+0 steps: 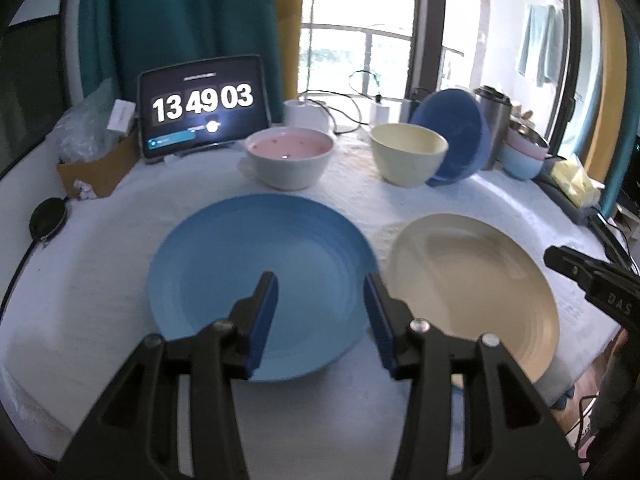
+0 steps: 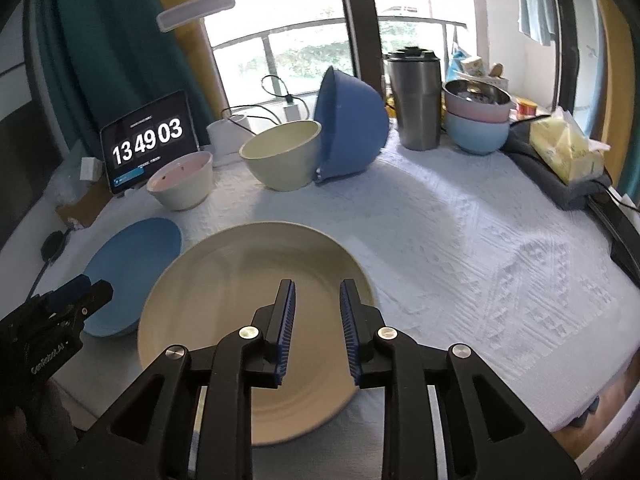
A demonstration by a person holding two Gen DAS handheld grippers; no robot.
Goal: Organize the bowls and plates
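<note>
On the white quilted cloth [image 2: 460,240]: two plates and three bowls lie unsorted, all placed below relative to the tablet clock [image 1: 202,106] at the back.

Left gripper [image 1: 320,280]: jaws partly apart and empty, poised above the blue plate's near-right rim, touching nothing.

Right gripper [image 2: 317,292]: jaws a narrow gap apart and empty, poised above the cream plate.

Blue plate [image 1: 256,280]: lies flat, face up, in front of the clock; round, so no long axis to speak of.

Cream plate [image 2: 248,320]: flat and face up, in front and to the right of the clock, just beside the blue plate, apart or barely touching.

Pink bowl [image 1: 289,160]: upright, mouth up, just right of the clock.

Cream bowl [image 2: 280,156]: upright, further right of the clock.

Blue bowl [image 2: 352,124]: tipped on its side, mouth facing back toward the clock, leaning against the cream bowl.

Progress: by appearances early; nothing is stacked, no piece is held.

Left to do: probably stacking plate on plate, righting the blue bowl and nesting the bowls.
</note>
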